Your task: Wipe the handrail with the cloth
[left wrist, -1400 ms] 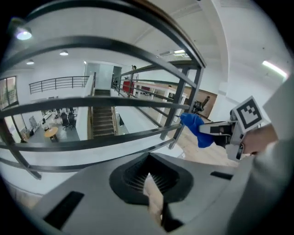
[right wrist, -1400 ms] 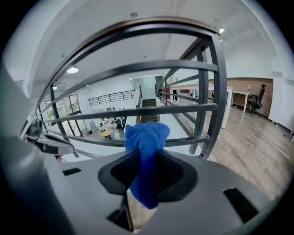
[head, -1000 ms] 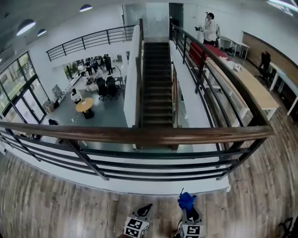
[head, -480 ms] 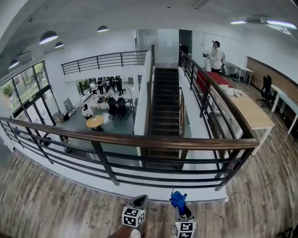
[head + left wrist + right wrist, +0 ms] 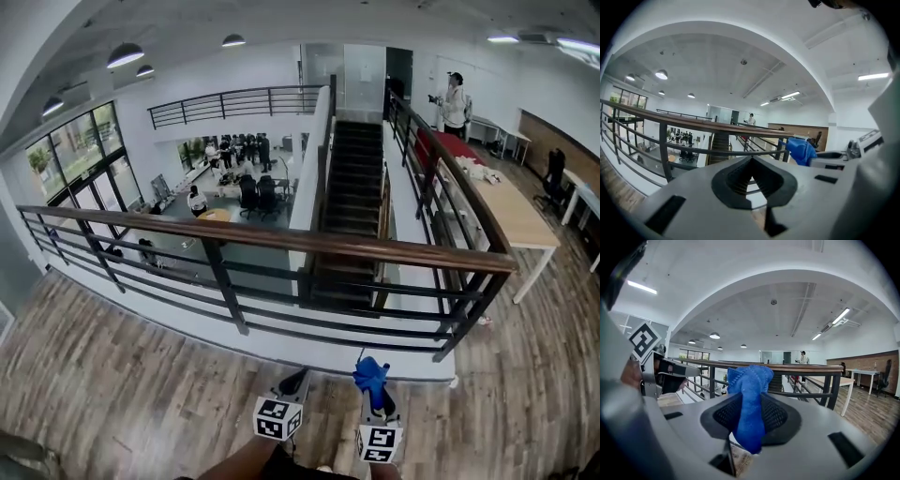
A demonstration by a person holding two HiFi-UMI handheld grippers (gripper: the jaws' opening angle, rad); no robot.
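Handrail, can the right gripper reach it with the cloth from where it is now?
Probably yes: the right gripper, shut on the blue cloth, sits short of the handrail, with only open floor between and nothing blocking.

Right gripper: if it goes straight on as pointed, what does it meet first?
Probably the wooden handrail: the right gripper, shut on the blue cloth, points at it, roughly at rail height. Nothing shows between, though depth is unclear.

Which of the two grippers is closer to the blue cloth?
Right. The right gripper has the blue cloth clamped between its jaws, with the bunched end sticking out forward. The left gripper is beside it, to the cloth's left, not touching it, jaws shut on nothing.
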